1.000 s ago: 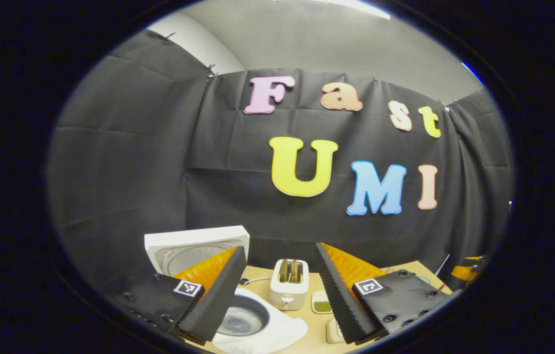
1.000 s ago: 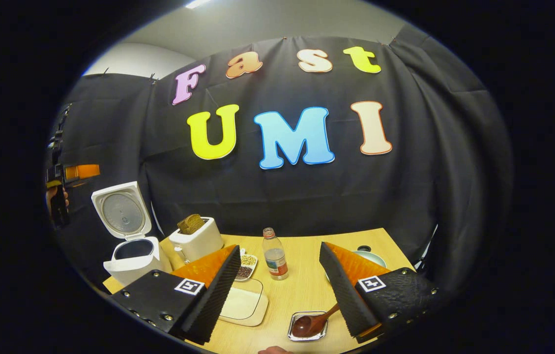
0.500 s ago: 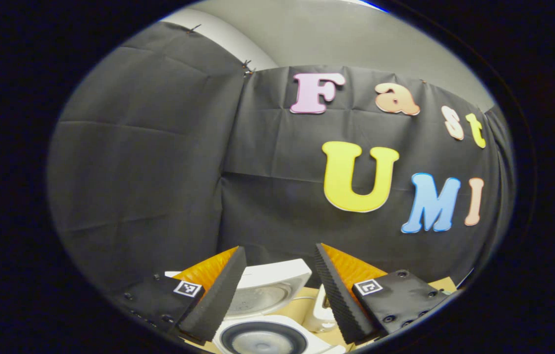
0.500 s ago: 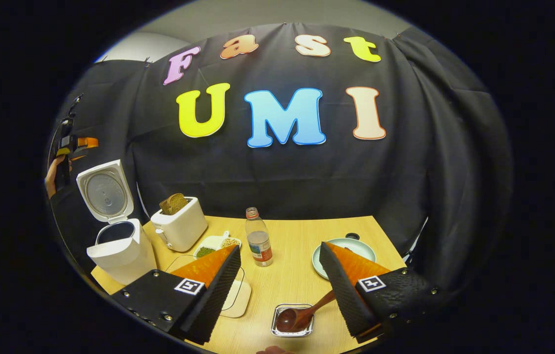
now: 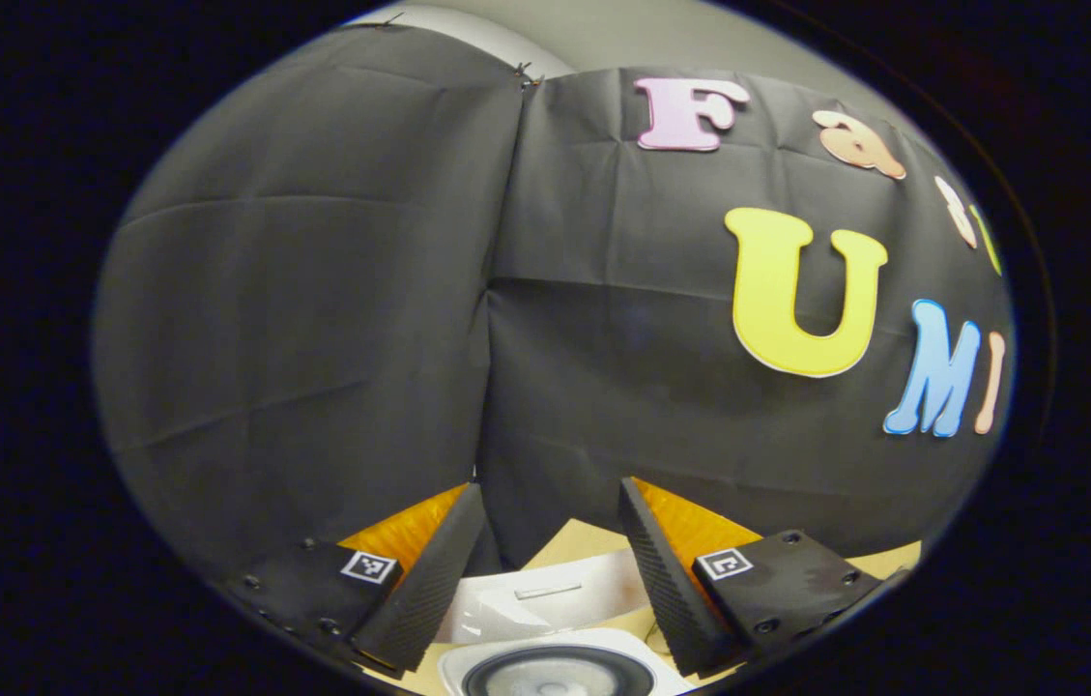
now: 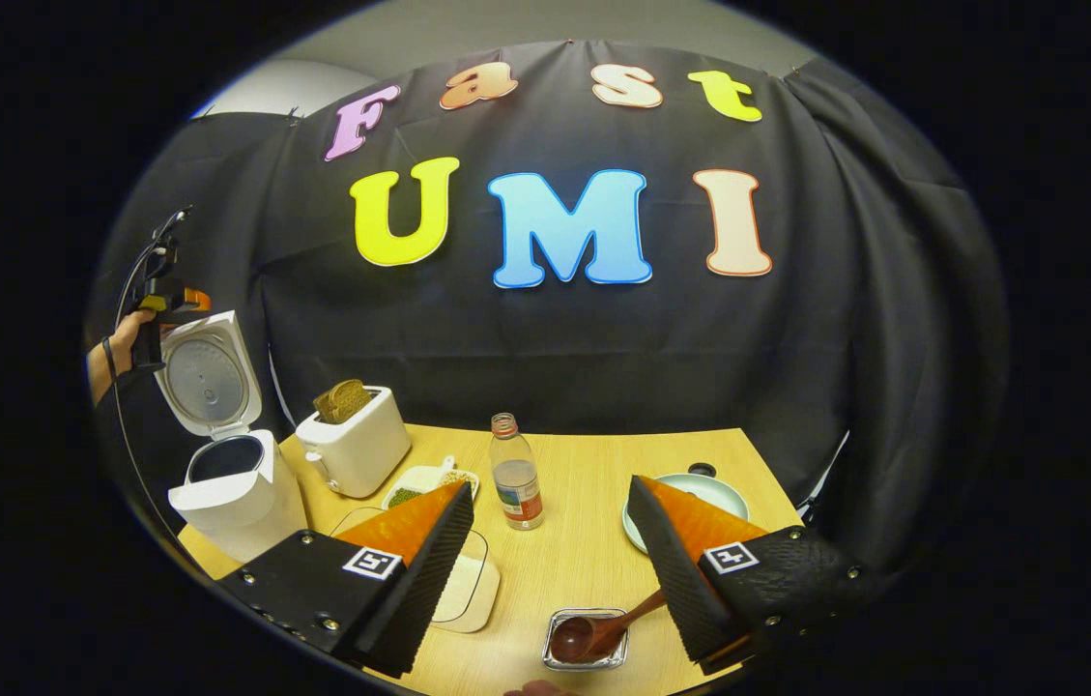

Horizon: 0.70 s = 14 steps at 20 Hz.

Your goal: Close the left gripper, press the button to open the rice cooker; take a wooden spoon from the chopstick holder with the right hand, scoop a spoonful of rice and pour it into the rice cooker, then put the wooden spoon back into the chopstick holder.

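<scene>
The white rice cooker (image 6: 238,498) stands at the table's left end with its lid (image 6: 209,375) up. In the left gripper view its round pot opening (image 5: 557,674) lies just below my open left gripper (image 5: 550,570), with the raised lid (image 5: 545,597) behind. In the right gripper view, the left gripper (image 6: 161,295) hovers beside the lid's top, held by a hand (image 6: 116,346). The wooden spoon (image 6: 603,633) rests bowl-down in a small square metal holder (image 6: 587,657), just below my open right gripper (image 6: 550,570), which holds nothing.
A white toaster (image 6: 357,449) with bread stands right of the cooker. A small bottle (image 6: 516,474) is mid-table, with a dish of beans (image 6: 421,478) and a shallow tray of white contents (image 6: 475,590) nearby. A pale green plate (image 6: 704,483) sits at right.
The left gripper has risen and swung left over the cooker, so the toaster has left its view. The right gripper has barely shifted above the spoon.
</scene>
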Motion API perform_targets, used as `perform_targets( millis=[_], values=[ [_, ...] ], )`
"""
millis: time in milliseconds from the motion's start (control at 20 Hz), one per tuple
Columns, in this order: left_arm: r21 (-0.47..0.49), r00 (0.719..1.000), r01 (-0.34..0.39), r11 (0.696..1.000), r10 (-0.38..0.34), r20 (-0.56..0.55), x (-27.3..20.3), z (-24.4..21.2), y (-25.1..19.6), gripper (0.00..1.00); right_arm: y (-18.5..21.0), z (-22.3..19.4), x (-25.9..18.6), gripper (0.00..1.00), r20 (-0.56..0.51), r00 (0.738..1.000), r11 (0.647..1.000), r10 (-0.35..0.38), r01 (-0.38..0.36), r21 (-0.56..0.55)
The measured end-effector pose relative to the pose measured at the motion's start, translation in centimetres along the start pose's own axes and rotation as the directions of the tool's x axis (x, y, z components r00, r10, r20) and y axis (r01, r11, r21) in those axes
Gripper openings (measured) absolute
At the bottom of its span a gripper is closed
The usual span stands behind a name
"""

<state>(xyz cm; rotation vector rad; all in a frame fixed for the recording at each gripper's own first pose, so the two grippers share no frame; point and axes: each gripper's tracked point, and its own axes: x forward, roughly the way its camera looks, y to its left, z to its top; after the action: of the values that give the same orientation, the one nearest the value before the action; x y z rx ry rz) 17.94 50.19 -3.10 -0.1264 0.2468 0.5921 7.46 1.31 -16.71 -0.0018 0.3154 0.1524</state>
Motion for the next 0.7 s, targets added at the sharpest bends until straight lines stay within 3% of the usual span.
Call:
perform_targets(
  millis=[350, 700],
  values=[
    [0.024, 0.999, -0.007, 1.0, 0.008, -0.046, -0.6, -1.2, -0.3, 0.96, -0.1, -0.2, 0.1, 0.98, -0.001, 1.0, 1.0, 0.0, 0.0, 0.014],
    [0.037, 1.0, 0.017, 0.999, -0.017, 0.005, -1.6, -1.0, -1.1, 0.96, 0.4, 1.8, -1.5, 0.98, 0.088, 0.996, 0.999, 0.014, -0.017, 0.035]
  ],
)
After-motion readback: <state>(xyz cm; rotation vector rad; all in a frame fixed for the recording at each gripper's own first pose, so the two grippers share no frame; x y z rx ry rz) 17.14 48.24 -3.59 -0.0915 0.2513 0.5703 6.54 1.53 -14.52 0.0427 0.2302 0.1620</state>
